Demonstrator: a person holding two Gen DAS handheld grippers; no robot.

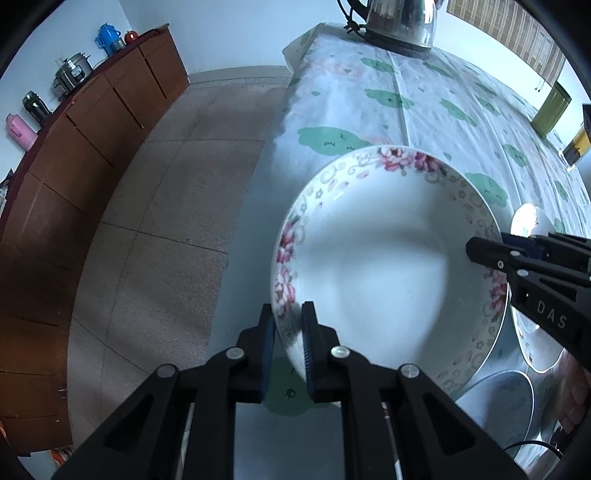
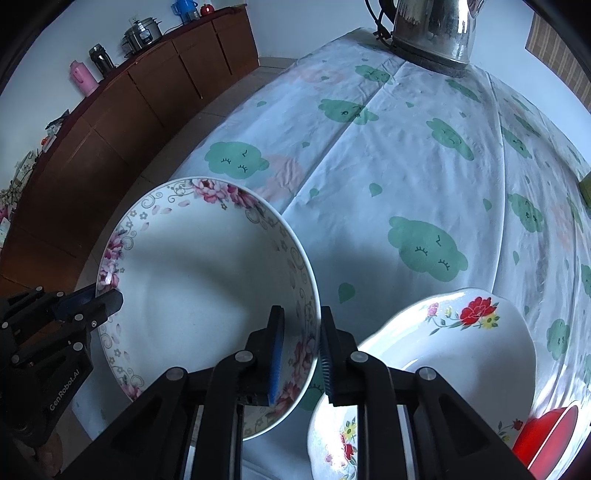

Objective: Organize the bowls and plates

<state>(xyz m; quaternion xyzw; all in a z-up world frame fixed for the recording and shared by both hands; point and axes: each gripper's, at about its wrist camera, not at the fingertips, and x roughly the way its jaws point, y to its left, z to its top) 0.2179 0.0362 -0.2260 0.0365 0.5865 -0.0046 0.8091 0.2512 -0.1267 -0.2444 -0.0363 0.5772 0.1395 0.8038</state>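
Observation:
A deep white plate with a pink flower rim (image 1: pixel 384 266) is gripped from two sides. My left gripper (image 1: pixel 288 311) is shut on its near-left rim, one pad inside and one outside. My right gripper (image 2: pixel 301 313) is clamped on the opposite rim of the same plate (image 2: pixel 199 288). Each gripper shows in the other's view: the right gripper (image 1: pixel 478 250) at the plate's right edge, the left gripper (image 2: pixel 110 298) at its left edge. A second white plate with red flowers (image 2: pixel 469 343) lies on the tablecloth just right of my right gripper.
The table wears a white cloth with green clouds (image 2: pixel 406 155); its left edge drops to a tiled floor (image 1: pixel 166 206). A steel kettle (image 2: pixel 432 29) stands at the far end. A red dish (image 2: pixel 546 432) sits at the near right. A wooden sideboard (image 1: pixel 92 129) lines the wall.

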